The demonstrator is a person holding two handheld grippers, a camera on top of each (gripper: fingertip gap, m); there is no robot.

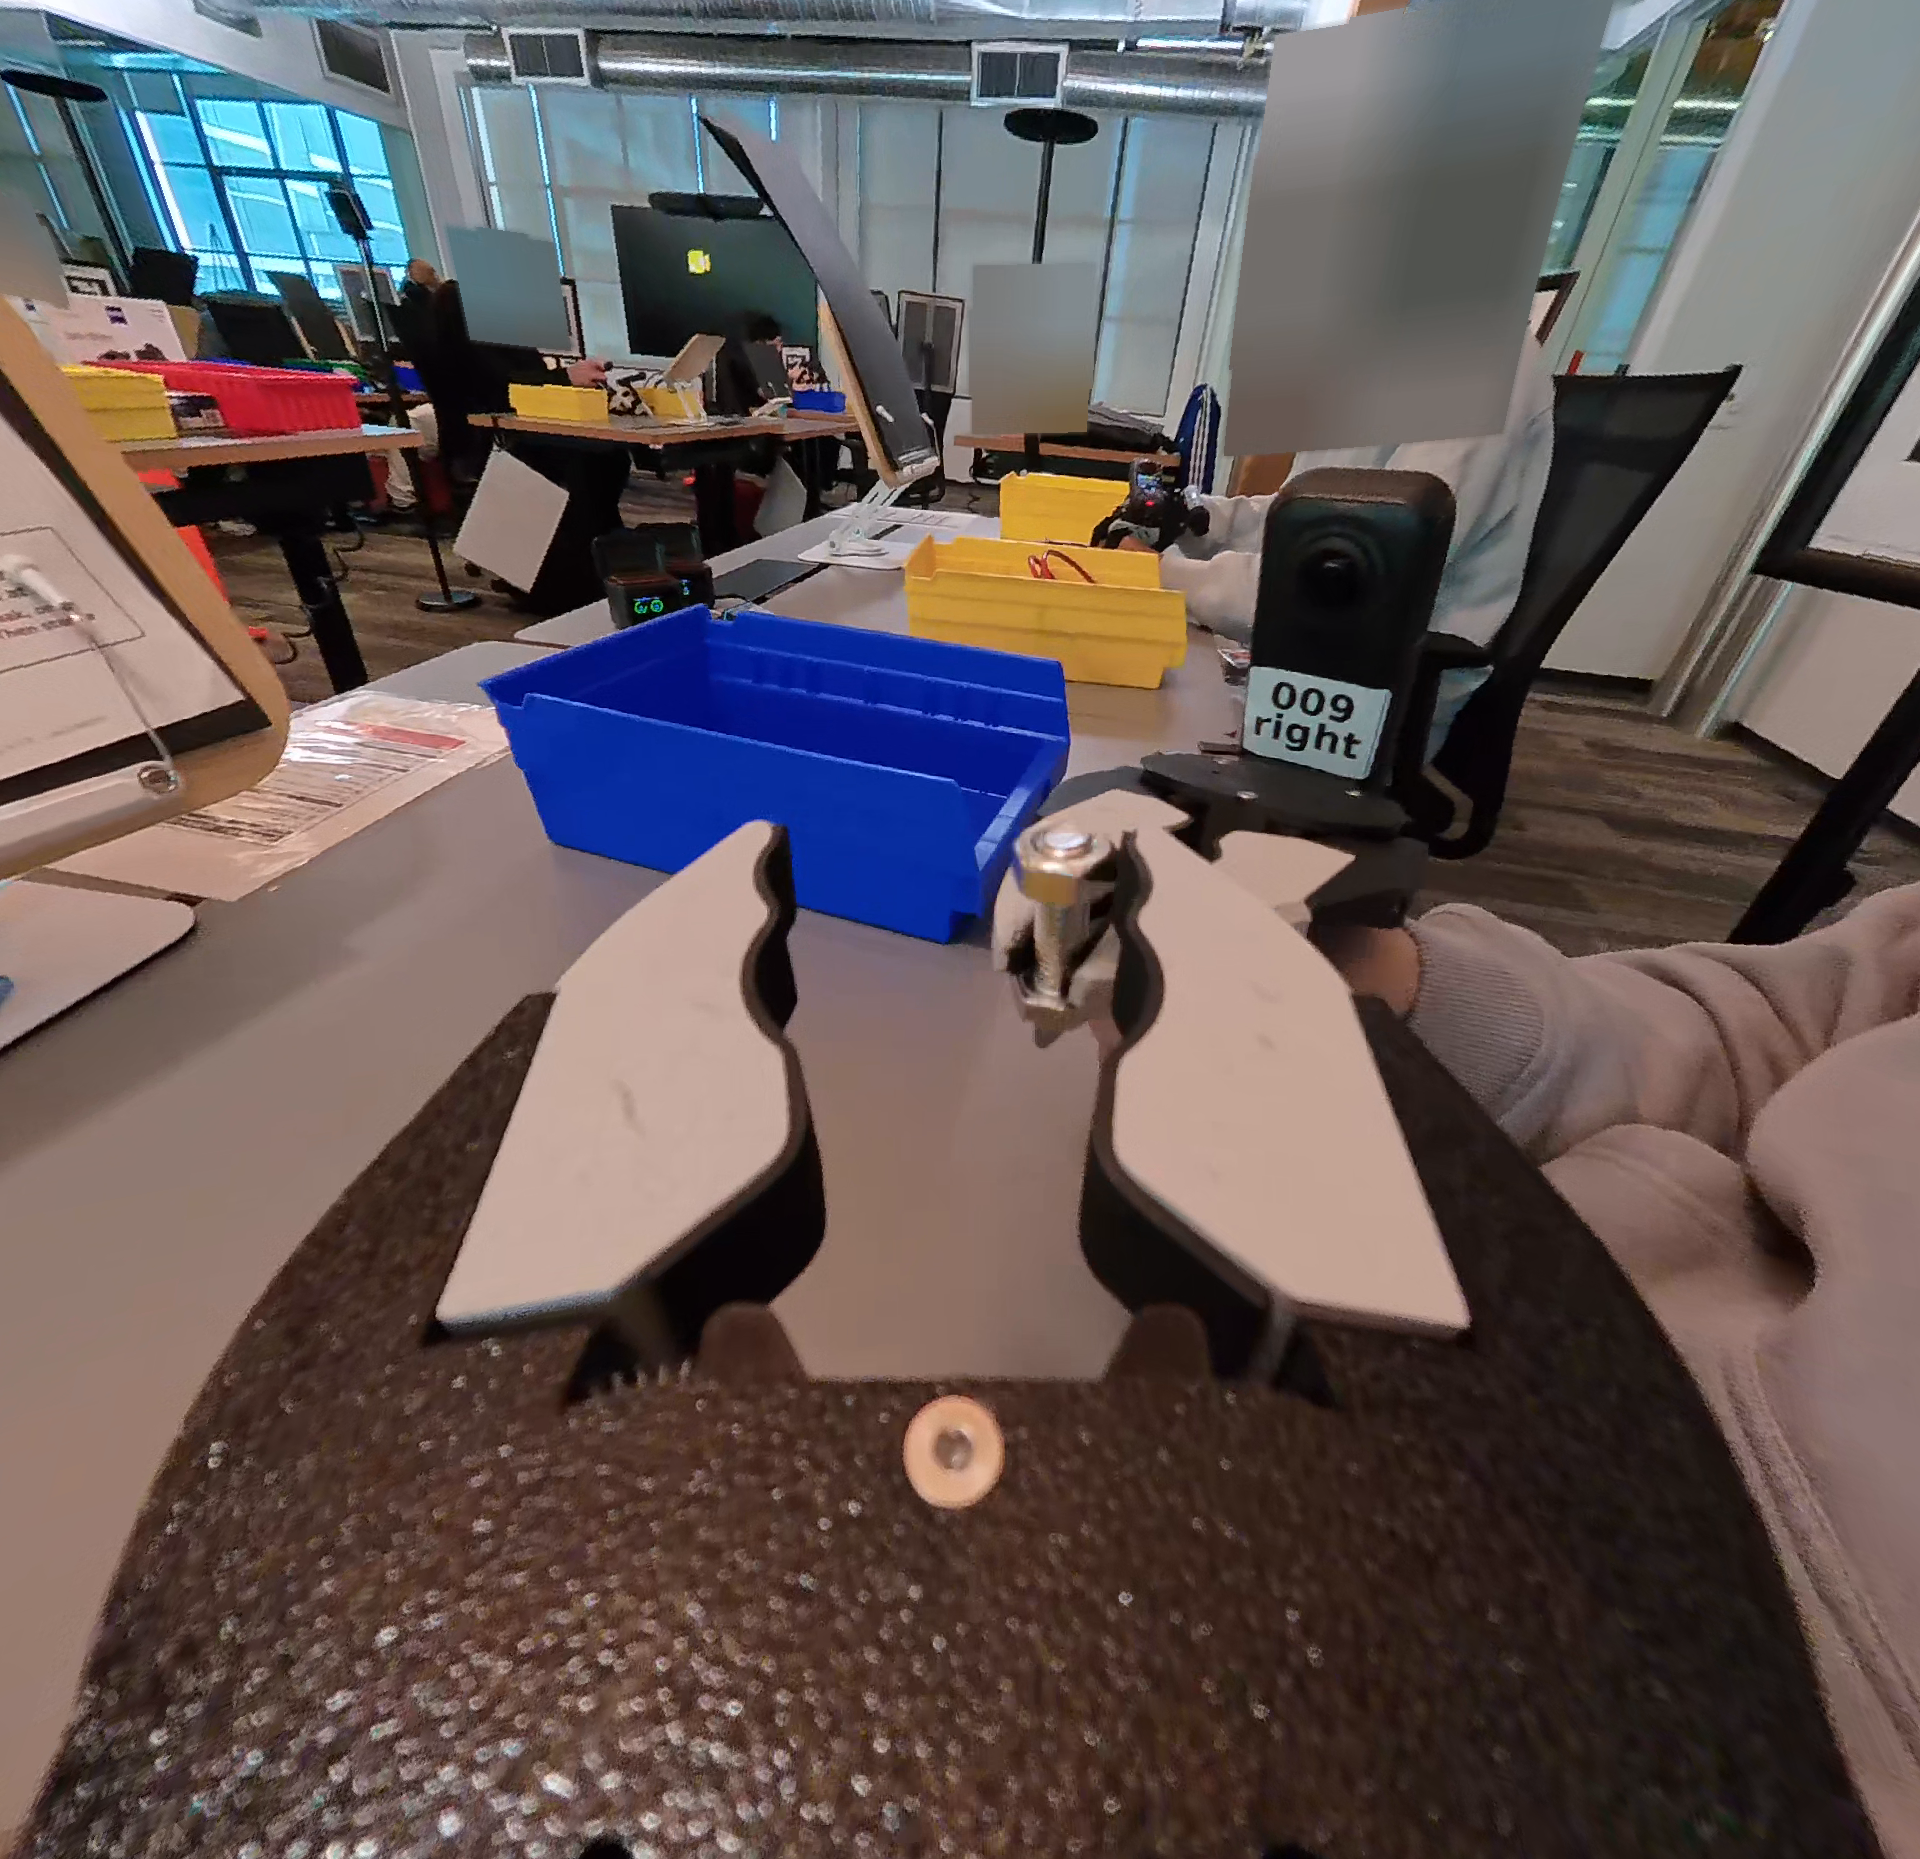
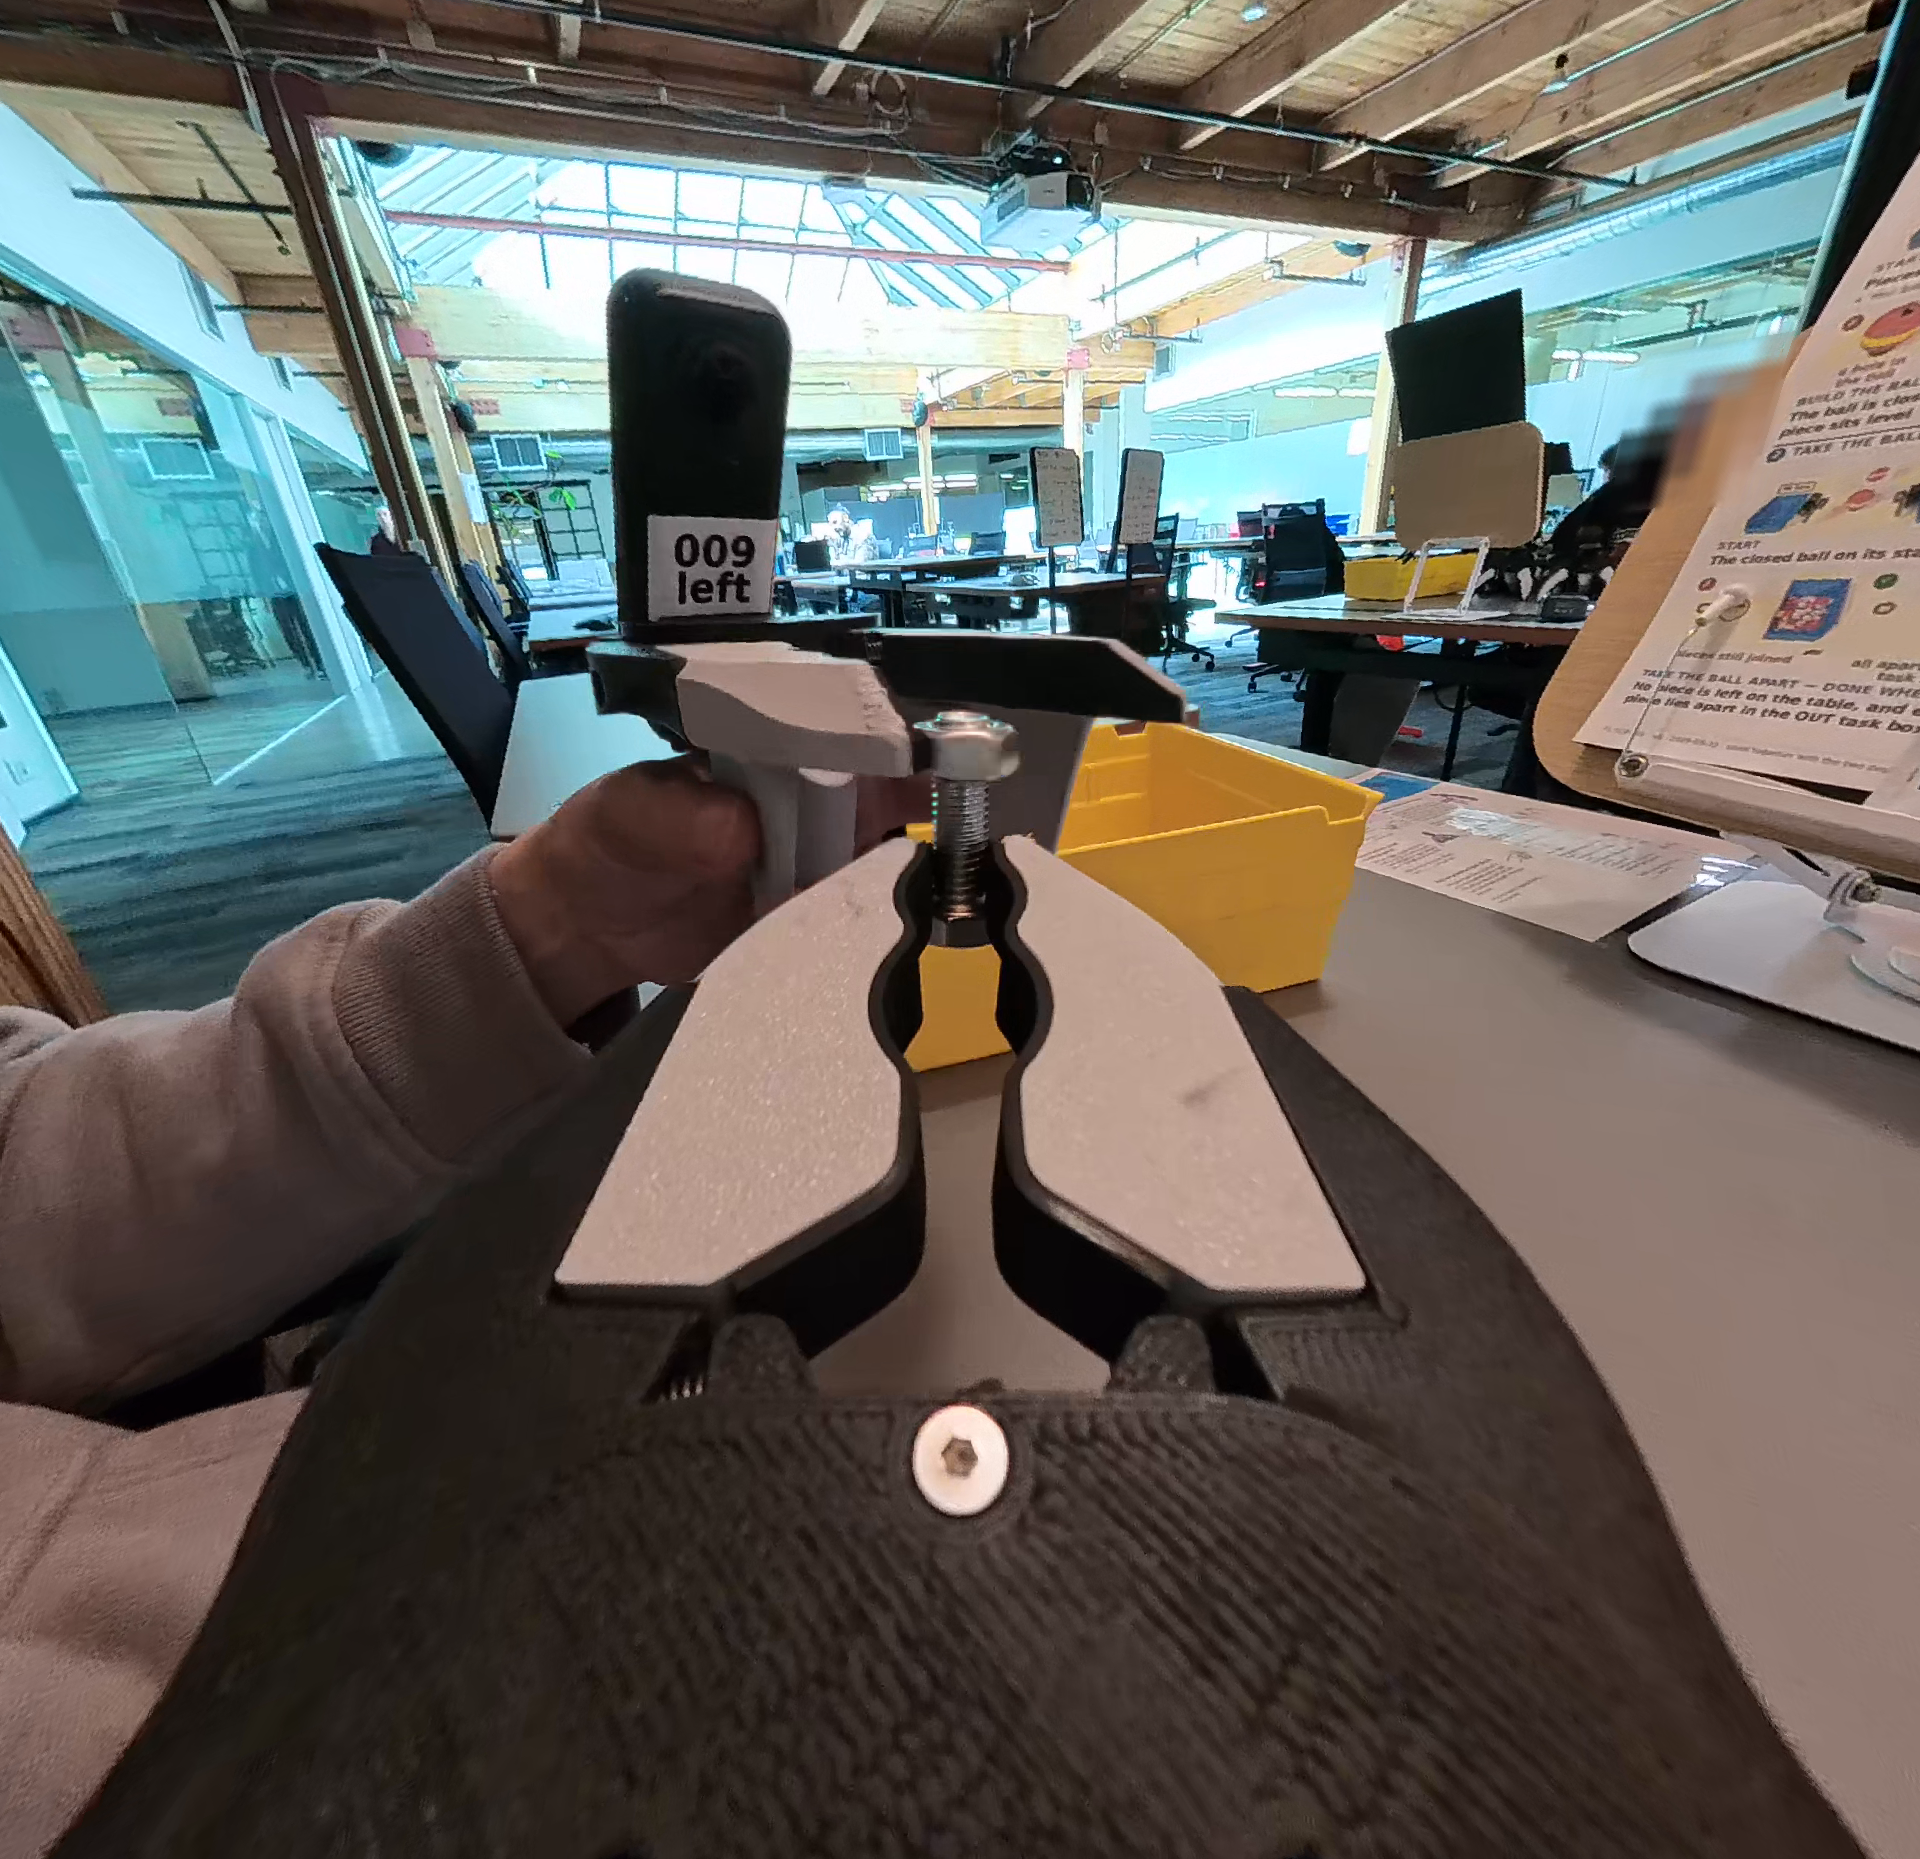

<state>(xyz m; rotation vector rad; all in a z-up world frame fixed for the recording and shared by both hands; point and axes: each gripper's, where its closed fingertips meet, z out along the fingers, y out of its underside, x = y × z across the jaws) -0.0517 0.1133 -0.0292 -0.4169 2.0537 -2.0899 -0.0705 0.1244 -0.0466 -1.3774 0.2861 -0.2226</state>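
Right gripper [image 2: 961,874] jaws clamped on an upright silver bolt [image 2: 961,833] with nut [image 2: 974,747] on top, left gripper [image 1: 951,874] jaws apart beside the nut, blue bin [image 1: 769,770] on the grey surface [image 1: 312,978] beyond

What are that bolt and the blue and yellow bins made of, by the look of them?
Bolt, clamped upright in the right gripper: apparently steel, bright plated, with shiny threads and a glinting nut. Blue bin: likely moulded plastic, smooth and uniformly coloured, with ribbed walls. Yellow bin: the same look, probably plastic too.
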